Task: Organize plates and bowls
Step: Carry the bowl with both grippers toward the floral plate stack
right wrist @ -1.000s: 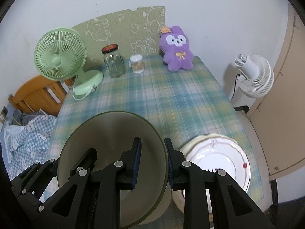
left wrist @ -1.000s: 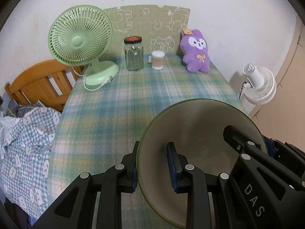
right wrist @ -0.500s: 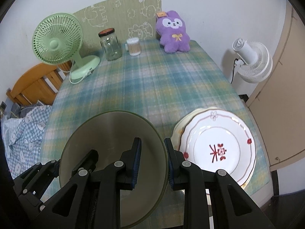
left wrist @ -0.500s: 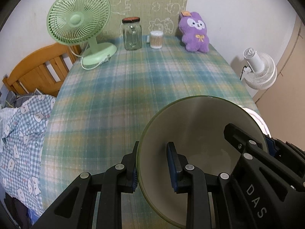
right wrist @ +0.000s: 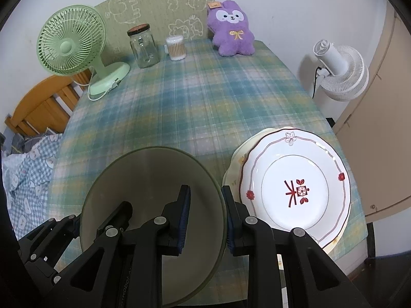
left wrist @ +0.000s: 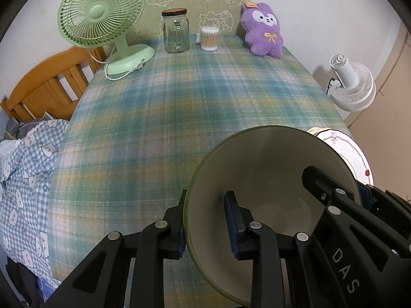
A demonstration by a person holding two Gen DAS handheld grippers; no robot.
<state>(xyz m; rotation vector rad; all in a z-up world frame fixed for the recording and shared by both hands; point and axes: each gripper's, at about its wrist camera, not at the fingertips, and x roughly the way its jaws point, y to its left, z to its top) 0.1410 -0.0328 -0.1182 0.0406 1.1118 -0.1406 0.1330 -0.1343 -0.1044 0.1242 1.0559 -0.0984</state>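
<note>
While gripped, bowl (right wrist: 154, 179) rim apparently beside plates (right wrist: 295, 187).

we see a home bedroom: a wooden bed frame (left wrist: 48, 87) with patterned bedding (left wrist: 23, 179), a plaid-clothed bench (left wrist: 195, 97), a purple plush toy (left wrist: 262, 34), a green desk fan (left wrist: 102, 18).

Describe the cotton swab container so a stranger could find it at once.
Look along the far edge of the plaid table, against the wall. Between the glass jar and the purple plush toy stands the cotton swab container: small, clear and round, packed with tan-stemmed swabs.
</note>
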